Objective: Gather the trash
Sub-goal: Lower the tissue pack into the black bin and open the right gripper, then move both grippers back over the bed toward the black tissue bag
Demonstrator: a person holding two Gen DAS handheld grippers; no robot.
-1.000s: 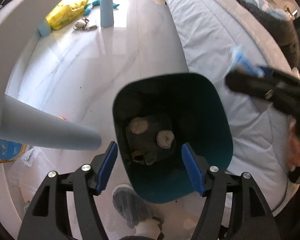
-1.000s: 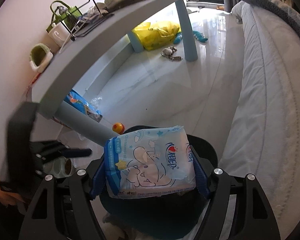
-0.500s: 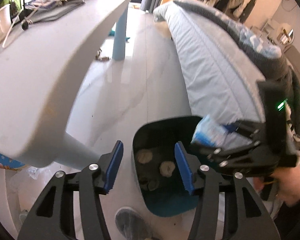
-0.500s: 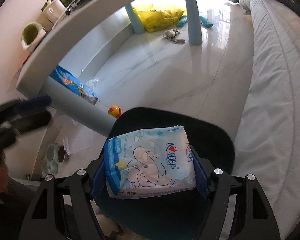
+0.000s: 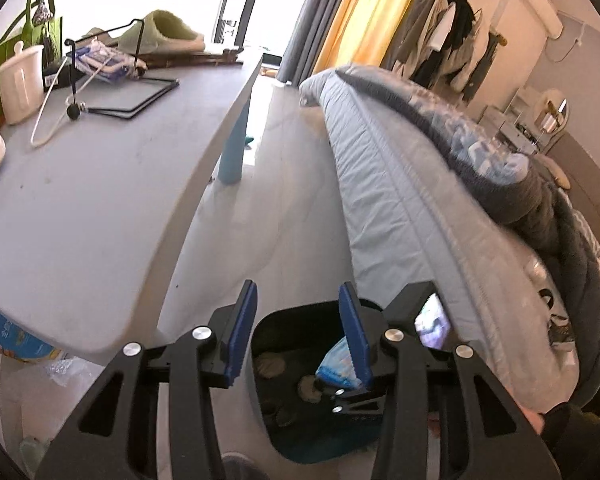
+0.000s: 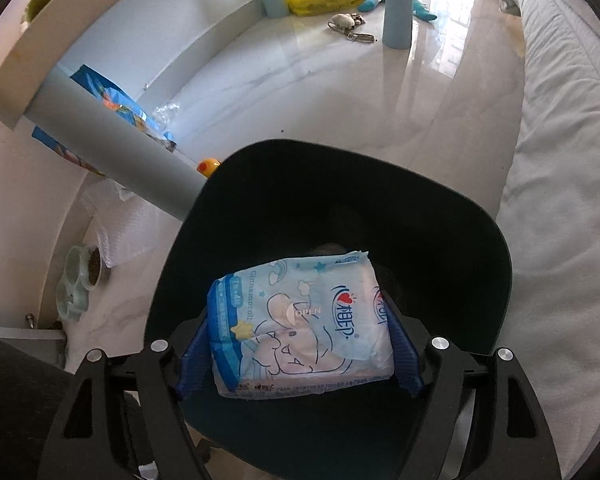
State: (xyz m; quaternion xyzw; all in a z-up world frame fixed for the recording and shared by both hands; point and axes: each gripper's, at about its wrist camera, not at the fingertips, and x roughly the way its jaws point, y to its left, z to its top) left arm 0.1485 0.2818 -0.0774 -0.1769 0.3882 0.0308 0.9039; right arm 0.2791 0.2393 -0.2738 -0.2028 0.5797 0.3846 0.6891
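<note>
My left gripper (image 5: 298, 330) hangs released and empty near the bin's (image 6: 496, 248) left rim. My right gripper (image 6: 300, 354) clenches the tissue pack (image 6: 300, 326) over the opening; releasing unevenly could snag it on a pad, and it might tumble onto the floor (image 6: 300, 92).

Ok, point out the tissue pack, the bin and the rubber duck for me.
tissue pack (image 6: 300, 324): right wrist view, middle of its printed face.
bin (image 6: 496, 280): right wrist view, inner right wall near the rim.
rubber duck (image 6: 208, 166): right wrist view, its yellow body on the floor beside the bin.
</note>
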